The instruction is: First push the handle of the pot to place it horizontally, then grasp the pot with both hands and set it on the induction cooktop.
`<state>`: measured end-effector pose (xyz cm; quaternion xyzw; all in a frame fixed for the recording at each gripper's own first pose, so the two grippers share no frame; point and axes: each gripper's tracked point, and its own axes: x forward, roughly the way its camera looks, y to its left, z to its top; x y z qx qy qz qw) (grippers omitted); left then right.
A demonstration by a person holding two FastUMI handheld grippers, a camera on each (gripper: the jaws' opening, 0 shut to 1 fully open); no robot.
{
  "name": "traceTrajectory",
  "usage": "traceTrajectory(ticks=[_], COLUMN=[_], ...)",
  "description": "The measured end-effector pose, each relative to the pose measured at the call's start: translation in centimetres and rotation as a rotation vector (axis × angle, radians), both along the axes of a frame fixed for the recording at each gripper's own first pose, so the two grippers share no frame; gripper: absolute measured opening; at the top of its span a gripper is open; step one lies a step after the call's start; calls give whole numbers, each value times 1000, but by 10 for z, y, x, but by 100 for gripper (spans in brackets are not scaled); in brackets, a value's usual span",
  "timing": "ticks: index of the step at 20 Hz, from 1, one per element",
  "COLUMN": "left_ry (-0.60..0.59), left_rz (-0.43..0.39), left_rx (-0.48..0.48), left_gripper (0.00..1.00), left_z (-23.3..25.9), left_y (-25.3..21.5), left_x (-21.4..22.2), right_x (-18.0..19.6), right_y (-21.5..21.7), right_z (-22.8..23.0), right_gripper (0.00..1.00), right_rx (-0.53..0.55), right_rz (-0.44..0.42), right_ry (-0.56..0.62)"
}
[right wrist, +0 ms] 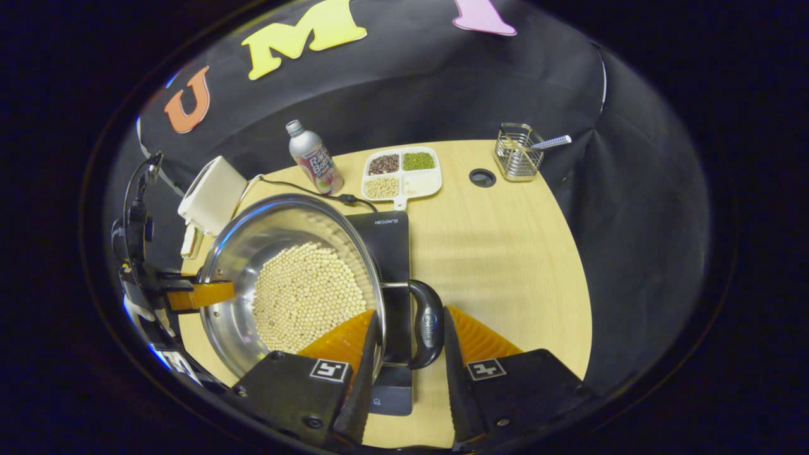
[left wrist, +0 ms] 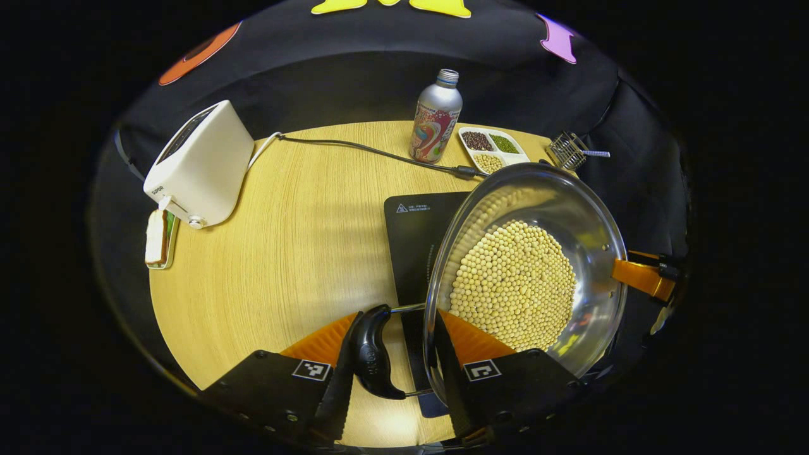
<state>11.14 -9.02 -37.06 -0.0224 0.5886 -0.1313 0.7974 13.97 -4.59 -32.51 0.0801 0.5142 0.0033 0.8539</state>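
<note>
Each gripper's jaws squeeze a black side handle of the pot: the left gripper [left wrist: 392,370] one handle [left wrist: 373,354], the right gripper [right wrist: 404,373] the other. The pot [right wrist: 234,316], full of beans [right wrist: 306,294], sits over the induction cooktop [right wrist: 392,240] on the table [right wrist: 505,253]

Left tool [left wrist: 393,366]: two black blocks with square black-and-white markers on top, ribbed orange wedges ahead of them, serrated inner finger edges, small screws low on the left block. Right tool [right wrist: 404,373]: same build, markers, orange wedges, one screw near the bottom.
</note>
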Motion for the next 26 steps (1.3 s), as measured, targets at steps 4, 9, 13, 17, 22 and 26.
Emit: traceTrajectory(ticks=[4,9,13,17,22,26], left_ry=[26,41,38,37,28,21], left_rz=[25,36,40,40,27,28], left_rx=[2,11,8,-3,-5,-4], left_gripper=[61,61,61,61,62,61], left_z=[-11,-18,-17,-20,-21,-21], left_y=[-5,-2,-3,-1,-2,-3], left_x=[5,10,15,14,17,18], right_x=[14,26,33,34,32,31], right_y=[-3,-1,0,-1,-1,-1], right_z=[-10,-15,-14,-18,-20,-18], right_gripper=[51,52,51,52,53,54], right_rx=[-9,-10,-20,-21,3,6], right_rz=[26,49,61,85,49,37], right_ry=[20,33,22,24,13,5])
